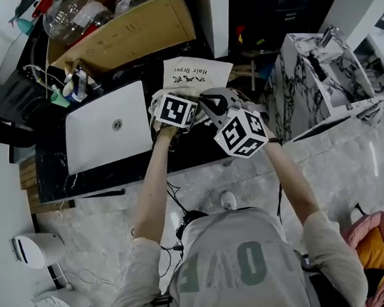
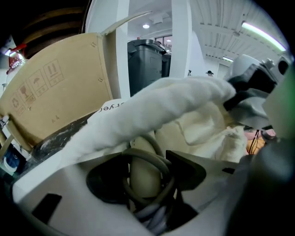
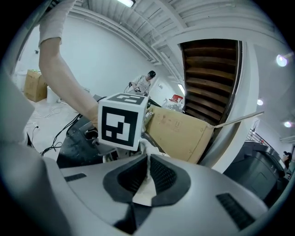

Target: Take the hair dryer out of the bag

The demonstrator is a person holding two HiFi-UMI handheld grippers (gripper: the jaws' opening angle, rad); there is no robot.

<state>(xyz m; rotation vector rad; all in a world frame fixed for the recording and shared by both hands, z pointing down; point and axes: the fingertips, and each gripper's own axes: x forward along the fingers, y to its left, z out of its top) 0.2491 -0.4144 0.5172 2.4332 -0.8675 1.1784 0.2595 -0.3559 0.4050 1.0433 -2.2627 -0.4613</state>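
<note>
A white cloth bag point(image 1: 197, 72) printed "Hair Dryer" lies on the black table point(image 1: 55, 183). In the left gripper view the bag's mouth point(image 2: 170, 99) is lifted over a cream hair dryer point(image 2: 143, 174) wound with grey cord point(image 2: 154, 159). My left gripper point(image 2: 146, 184) has its jaws around that cream body and cord, and the pads touch the cord on both sides. My right gripper point(image 3: 147, 173) is shut on a fold of the bag's cloth point(image 3: 144, 196) and holds the mouth up. Both grippers' marker cubes point(image 1: 175, 110) point(image 1: 241, 132) sit close together over the bag.
A closed white laptop point(image 1: 107, 126) lies left of the bag. A cardboard box point(image 1: 126, 32) with bottles stands behind it. A marble-patterned cabinet point(image 1: 312, 84) stands to the right. Cables trail on the floor by the person's feet.
</note>
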